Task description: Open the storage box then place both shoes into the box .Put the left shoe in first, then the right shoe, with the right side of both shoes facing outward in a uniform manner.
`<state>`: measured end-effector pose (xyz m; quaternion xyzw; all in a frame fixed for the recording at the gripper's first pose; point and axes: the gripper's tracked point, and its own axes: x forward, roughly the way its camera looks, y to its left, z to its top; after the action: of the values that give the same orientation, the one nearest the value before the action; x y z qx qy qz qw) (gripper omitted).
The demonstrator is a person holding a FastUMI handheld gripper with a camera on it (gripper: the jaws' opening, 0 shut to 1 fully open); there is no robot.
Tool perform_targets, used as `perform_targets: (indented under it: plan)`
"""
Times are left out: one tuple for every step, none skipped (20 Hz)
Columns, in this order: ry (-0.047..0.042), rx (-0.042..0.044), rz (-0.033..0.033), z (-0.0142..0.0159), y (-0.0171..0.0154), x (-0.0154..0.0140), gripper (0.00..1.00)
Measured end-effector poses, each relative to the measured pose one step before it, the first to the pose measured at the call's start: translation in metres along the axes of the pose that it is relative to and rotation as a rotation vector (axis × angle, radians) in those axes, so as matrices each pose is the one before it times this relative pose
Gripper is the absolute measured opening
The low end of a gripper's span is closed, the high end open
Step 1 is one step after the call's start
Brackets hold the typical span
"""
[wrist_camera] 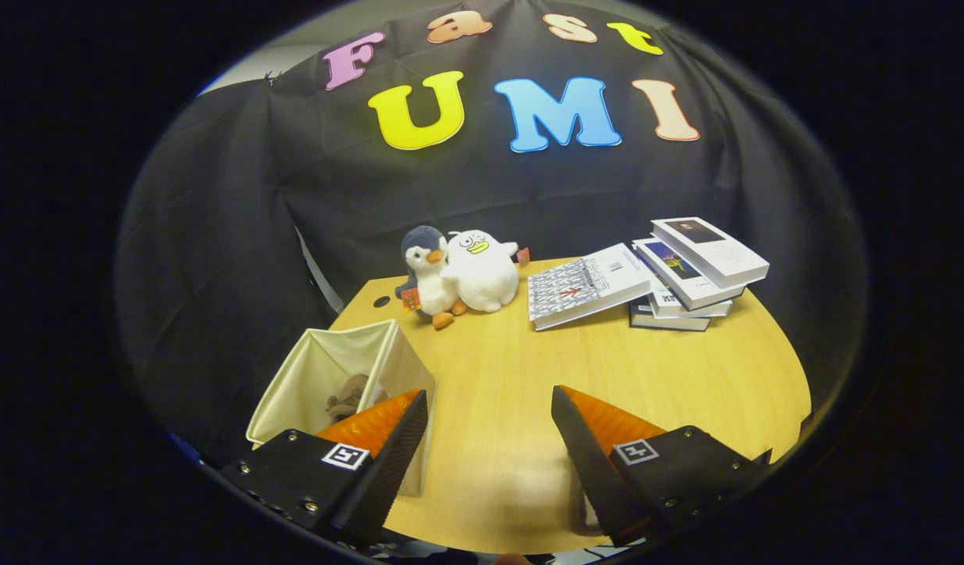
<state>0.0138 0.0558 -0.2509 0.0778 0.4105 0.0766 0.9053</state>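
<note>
A cream fabric storage box [336, 369] stands open on the wooden table [654, 377], beside and partly behind the left finger. Inside it I make out a brownish, shoe-like shape [347, 399], mostly hidden by the box wall and the finger. My gripper [489, 408] hovers above the table's near part, open, with bare tabletop between its fingers. Something small and dark peeks out under the right finger; I cannot tell what it is.
Two plush toys, a grey penguin [425, 271] and a white duck [482, 271], sit at the table's far side. To their right lies an open book [587, 286] leaning on a stack of books [689, 275]. Black cloth walls surround the table.
</note>
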Motion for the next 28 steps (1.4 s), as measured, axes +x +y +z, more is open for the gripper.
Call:
perform_targets:
  plan:
    - [0.00496,-0.01293,-0.01417,-0.00406,-0.01083,-0.00156,0.98]
    - [0.00884,-0.00864,-0.01178,-0.00521,-0.00919,-0.00038,0.98]
    - [0.01051,-0.00284,-0.01074,-0.00464,-0.00918,-0.00038,0.98]
    - [0.00950,0.00300,-0.00455,-0.00494,-0.00795,-0.00105,0.98]
    - [0.00881,0.00551,-0.00144,-0.00393,-0.00672,0.00019,0.98]
    - [0.00985,0.00355,-0.00347,-0.00541,-0.00783,0.00044,0.98]
    - [0.00880,-0.00233,-0.00689,-0.00541,-0.00899,0.00208,0.98]
    - [0.01375,-0.00919,-0.01124,-0.00636,-0.00972,0.00158,0.98]
    - [0.01328,-0.01233,-0.01061,-0.00728,-0.00873,0.00181,0.98]
    - [0.01000,-0.01556,-0.00945,-0.00639,-0.00809,0.00155,0.98]
    - [0.01333,-0.01527,-0.01237,-0.00738,-0.00782,0.00256,0.98]
    - [0.01750,-0.01309,-0.00738,-0.00975,-0.00647,0.00261,0.98]
    - [0.01661,-0.00870,-0.00369,-0.00856,-0.00468,0.00263,0.98]
    - [0.01669,-0.00604,-0.00114,-0.00799,-0.00381,0.00301,0.98]
    - [0.01754,-0.00211,0.00251,-0.00765,-0.00292,0.00299,0.98]
    - [0.01243,0.00326,0.00434,-0.00568,-0.00218,0.00286,0.98]
    - [0.01259,0.00366,-0.00030,-0.00582,-0.00391,0.00266,0.98]
    - [0.01268,0.00135,-0.00360,-0.00679,-0.00486,0.00416,0.98]
    - [0.01518,-0.00049,-0.00175,-0.00674,-0.00329,0.00430,0.98]
    - [0.01690,-0.00144,-0.00029,-0.00671,-0.00256,0.00349,0.98]
    - [0.01616,-0.00362,0.00053,-0.00608,-0.00182,0.00409,0.98]
    - [0.01403,-0.00049,0.00790,-0.00561,-0.00004,0.00357,0.98]
    - [0.01113,0.00081,0.00648,-0.00412,0.00011,0.00422,0.98]
    - [0.01175,-0.00191,0.00370,-0.00339,-0.00035,0.00365,0.98]
    - [0.01121,-0.00427,0.00234,-0.00329,-0.00018,0.00361,0.98]
    - [0.01206,-0.00836,-0.00834,-0.00288,-0.00225,0.00361,0.98]
    - [0.01480,-0.00830,-0.00262,-0.00444,-0.00174,0.00403,0.98]
    - [0.01220,-0.00097,-0.00153,-0.00295,-0.00101,0.00392,0.98]
